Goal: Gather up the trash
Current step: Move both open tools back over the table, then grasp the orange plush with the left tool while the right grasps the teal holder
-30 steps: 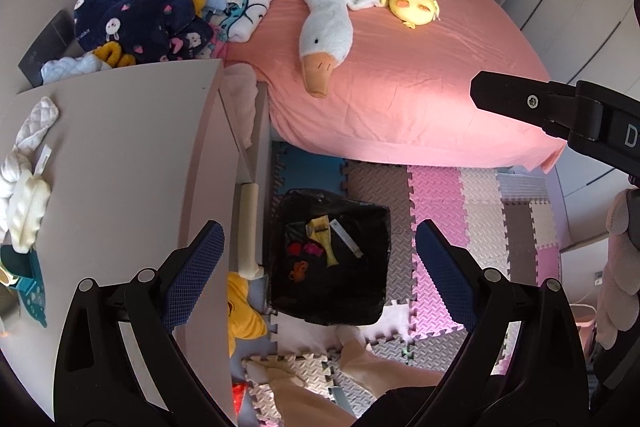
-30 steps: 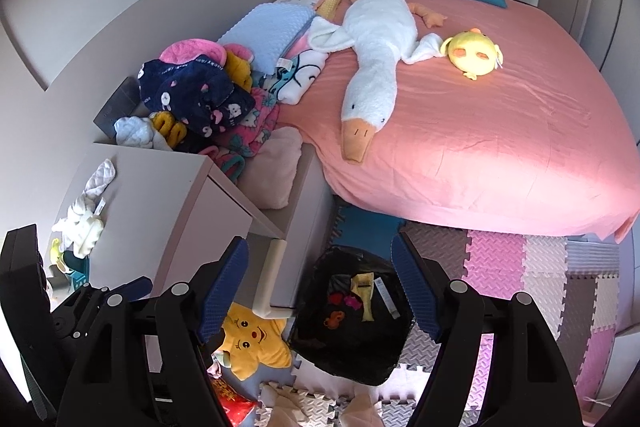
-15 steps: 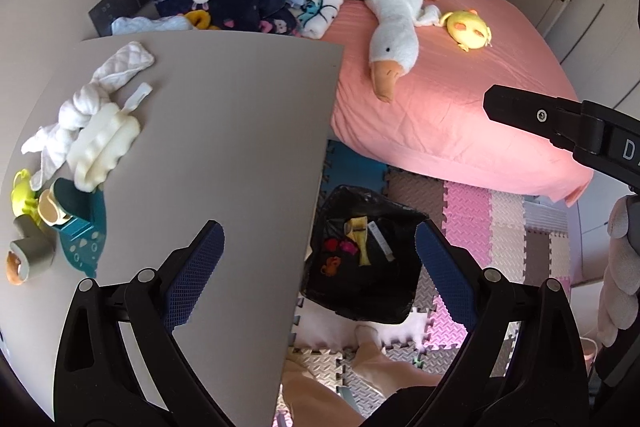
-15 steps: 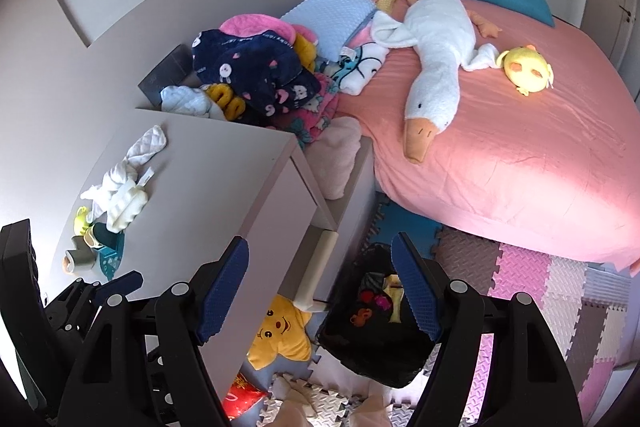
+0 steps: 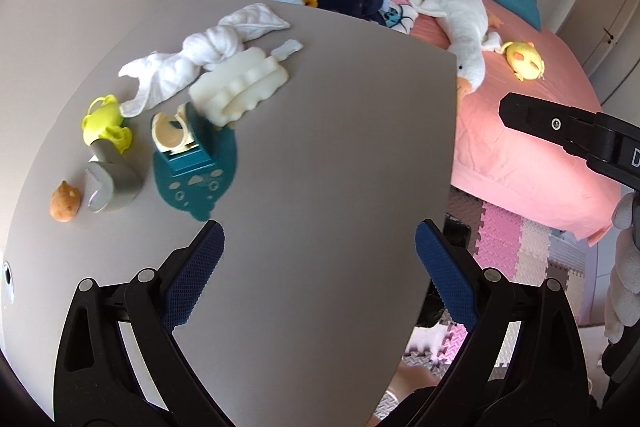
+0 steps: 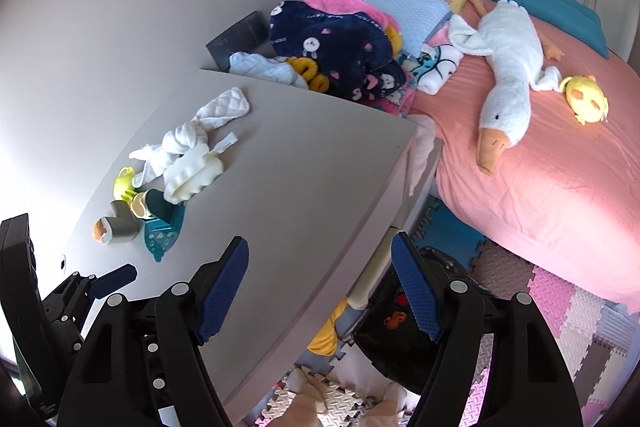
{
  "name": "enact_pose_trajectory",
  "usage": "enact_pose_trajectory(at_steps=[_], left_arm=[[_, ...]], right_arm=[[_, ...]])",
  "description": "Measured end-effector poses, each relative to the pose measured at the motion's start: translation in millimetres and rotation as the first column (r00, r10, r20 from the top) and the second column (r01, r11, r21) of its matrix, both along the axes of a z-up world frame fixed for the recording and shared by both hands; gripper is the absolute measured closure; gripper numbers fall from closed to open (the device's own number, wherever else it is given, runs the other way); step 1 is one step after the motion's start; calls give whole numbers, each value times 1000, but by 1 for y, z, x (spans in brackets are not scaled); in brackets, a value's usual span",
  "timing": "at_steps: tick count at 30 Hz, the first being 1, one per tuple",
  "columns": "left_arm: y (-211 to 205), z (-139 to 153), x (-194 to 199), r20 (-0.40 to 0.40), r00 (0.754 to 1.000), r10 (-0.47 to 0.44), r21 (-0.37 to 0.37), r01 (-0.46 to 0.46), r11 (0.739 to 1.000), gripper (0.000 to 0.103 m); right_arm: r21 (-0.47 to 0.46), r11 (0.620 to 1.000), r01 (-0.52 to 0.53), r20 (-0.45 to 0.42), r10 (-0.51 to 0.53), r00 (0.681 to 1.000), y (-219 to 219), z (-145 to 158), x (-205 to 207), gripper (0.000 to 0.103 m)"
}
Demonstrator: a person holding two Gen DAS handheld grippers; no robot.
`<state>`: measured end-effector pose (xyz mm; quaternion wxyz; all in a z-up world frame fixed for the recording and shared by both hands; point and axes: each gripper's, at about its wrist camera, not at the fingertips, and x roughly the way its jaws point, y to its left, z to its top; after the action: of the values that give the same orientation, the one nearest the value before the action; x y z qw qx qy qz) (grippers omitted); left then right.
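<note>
Over a smooth grey desk [image 5: 320, 147], left tool [image 5: 318, 247] and right tool [image 6: 320, 267] both spread wide, nothing between their blue, crosshatched pads. No legible writing beyond a cut-off white letter on the right tool's black body. Ahead-left of both tools, clustered trash: knotted white quilted cloth [image 5: 208, 45], ribbed cream foam piece [image 5: 240, 85], teal card [image 5: 196, 179], grey tube [image 5: 114, 183]. Below the right tool's right finger, black trash bag [image 6: 400, 347] on foam floor tiles [image 6: 560, 307].

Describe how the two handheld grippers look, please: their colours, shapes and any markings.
Both the left gripper and the right gripper have glossy black plastic frames with silver screws. Their fingers carry dark blue, cross-hatched pads. A partial white letter marks the right gripper's body.
</note>
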<state>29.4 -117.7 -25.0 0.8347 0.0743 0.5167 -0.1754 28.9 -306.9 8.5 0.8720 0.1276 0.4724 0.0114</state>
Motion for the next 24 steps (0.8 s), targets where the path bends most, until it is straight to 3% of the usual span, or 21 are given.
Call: enact_pose_trajectory(at_steps=[11, 24], left_arm=[[81, 5, -6, 20, 988, 153, 5, -153, 988, 10], [166, -1, -7, 18, 954, 300, 14, -300, 954, 10]], right_arm=[[3, 988, -154, 10, 154, 988, 86, -6, 18, 26], [27, 972, -234, 20, 233, 972, 149, -12, 32, 26]])
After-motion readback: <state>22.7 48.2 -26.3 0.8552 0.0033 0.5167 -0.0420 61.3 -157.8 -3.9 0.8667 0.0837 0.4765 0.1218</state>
